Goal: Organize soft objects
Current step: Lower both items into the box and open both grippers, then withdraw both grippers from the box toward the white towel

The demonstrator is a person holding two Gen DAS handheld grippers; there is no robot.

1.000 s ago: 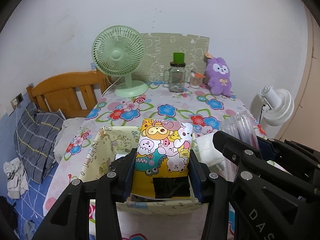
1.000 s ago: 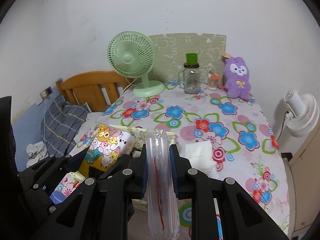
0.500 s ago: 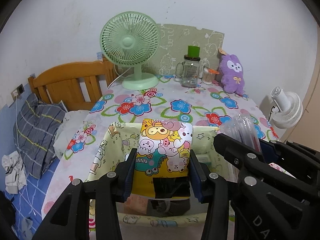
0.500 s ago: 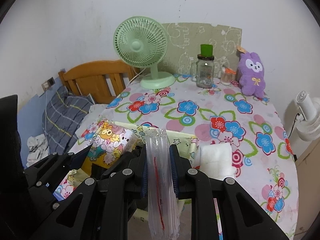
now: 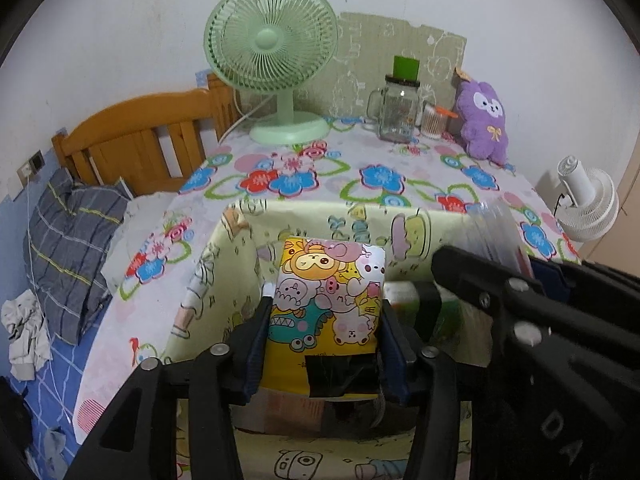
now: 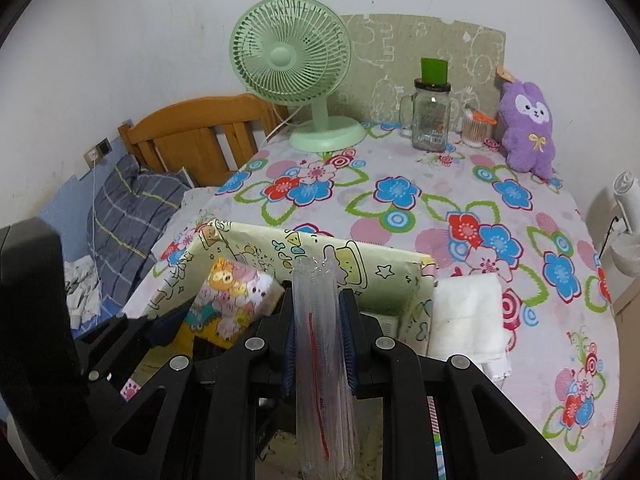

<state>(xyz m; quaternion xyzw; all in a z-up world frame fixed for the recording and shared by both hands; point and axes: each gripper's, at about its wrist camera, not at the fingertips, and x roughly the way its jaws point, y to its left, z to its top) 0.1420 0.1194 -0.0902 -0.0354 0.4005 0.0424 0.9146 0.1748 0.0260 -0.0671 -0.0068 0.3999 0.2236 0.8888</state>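
Note:
A yellow tissue pack with cartoon animals (image 5: pixel 326 280) stands between the pads of my left gripper (image 5: pixel 326 308), low inside a pale yellow fabric box (image 5: pixel 320 220). The pads still touch its sides while the jaws are opening. My right gripper (image 6: pixel 317 300) is shut on a clear plastic pack with a red line inside (image 6: pixel 320 360), held upright over the box's right half (image 6: pixel 384 280). The cartoon pack (image 6: pixel 236 300) shows to its left. In the left wrist view the clear pack (image 5: pixel 494 228) rises above the right gripper's black frame.
A folded white cloth (image 6: pixel 468 316) lies just right of the box. A green fan (image 6: pixel 292 52), a glass jar (image 6: pixel 432 120) and a purple plush (image 6: pixel 528 128) stand at the back of the flowered table (image 6: pixel 400 200). A bed with a plaid pillow (image 5: pixel 64 240) is left.
Both grippers have gone forward and down with their packs. The cartoon pack now sits down between the box walls instead of above its near edge.

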